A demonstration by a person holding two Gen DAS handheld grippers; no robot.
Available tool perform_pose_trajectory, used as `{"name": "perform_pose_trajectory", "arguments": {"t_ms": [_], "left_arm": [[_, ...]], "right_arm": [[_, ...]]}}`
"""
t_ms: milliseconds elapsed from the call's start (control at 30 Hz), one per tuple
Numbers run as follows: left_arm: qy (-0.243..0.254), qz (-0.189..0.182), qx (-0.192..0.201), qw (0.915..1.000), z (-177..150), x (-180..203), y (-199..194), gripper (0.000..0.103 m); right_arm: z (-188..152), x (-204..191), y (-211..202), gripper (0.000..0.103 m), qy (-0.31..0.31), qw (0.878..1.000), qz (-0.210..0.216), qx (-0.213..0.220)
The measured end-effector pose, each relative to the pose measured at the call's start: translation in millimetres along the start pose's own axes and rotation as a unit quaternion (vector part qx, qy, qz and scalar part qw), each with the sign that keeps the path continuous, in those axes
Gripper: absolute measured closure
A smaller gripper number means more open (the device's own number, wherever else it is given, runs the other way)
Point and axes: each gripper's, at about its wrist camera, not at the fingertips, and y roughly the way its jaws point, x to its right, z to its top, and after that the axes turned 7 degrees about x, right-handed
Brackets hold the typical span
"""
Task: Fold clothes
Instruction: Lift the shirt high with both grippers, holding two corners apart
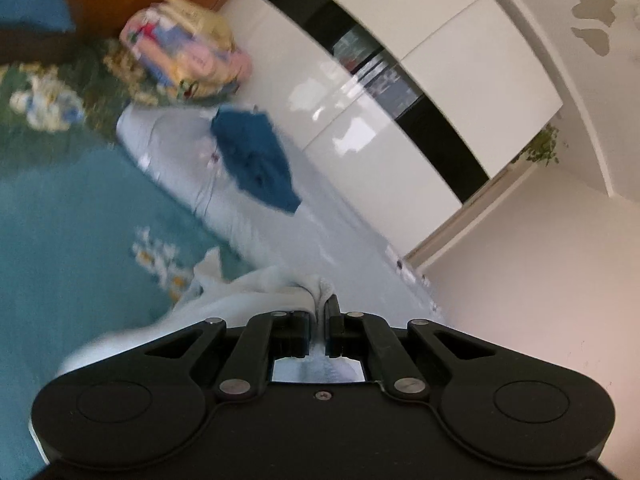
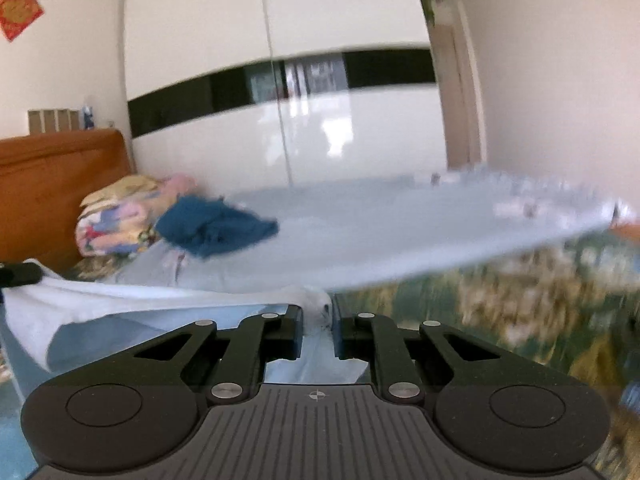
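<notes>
Over a bed (image 2: 360, 232) in a bedroom, both grippers sit pointing a bit below level, out across the mattress toward a glossy white wardrobe (image 2: 360, 136). The left wrist view is rolled hard sideways, so the room looks tipped there; the right one is pretty much upright. Both views are blurry.

The left gripper (image 1: 320, 304) has its jaws pressed nearly together, pinching a bunched edge of a white garment (image 1: 256, 284). The cloth pokes up between the tips and trails off to the left of that view, over the teal floral bedspread (image 1: 72, 208).

The right gripper (image 2: 320, 308) is also clamped down on the white garment (image 2: 132, 296), with a small wad of fabric between the jaws, a touch wider than on the left. From there the cloth stretches away to the left edge of the right wrist view, where a dark tip that looks like the other gripper's shows at its far end.

Further out on the light blue sheet lies a crumpled dark blue garment (image 2: 216, 228), just beside a stack of folded colourful quilts (image 2: 116, 220) near the wooden headboard (image 2: 60, 176).
</notes>
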Motion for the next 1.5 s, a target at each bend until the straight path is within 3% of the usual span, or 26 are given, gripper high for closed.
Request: {"name": "perform_pose_trajectory", "arguments": {"t_ms": [467,867,1067,1167,1267,1500], "left_arm": [[0.056,-0.087,0.094,0.9902,86.5,75.6,-83.6,0.100],[0.094,-0.140,0.150,0.9743,116.7,115.7,-208.3,0.100],[0.113,-0.146,0.160,0.9696,132.2,136.5,-255.3,0.099],[0.123,-0.142,0.159,0.9692,136.5,141.8,-254.5,0.097],[0.126,-0.116,0.138,0.9754,133.6,135.7,-228.0,0.096],[0.099,-0.028,0.052,0.9933,105.8,83.9,-119.5,0.096]], "right_arm": [[140.7,-64.8,-72.2,0.092,-0.097,0.982,-0.042,0.158],[192.0,-76.6,-182.4,0.092,-0.125,0.955,-0.013,0.270],[216.5,-78.5,-232.9,0.092,-0.159,0.933,0.006,0.322],[225.6,-78.4,-237.2,0.092,-0.167,0.929,0.008,0.329],[225.0,-79.3,-212.1,0.092,-0.175,0.934,0.003,0.312],[191.5,-87.9,-111.1,0.092,-0.198,0.963,-0.009,0.184]]}}
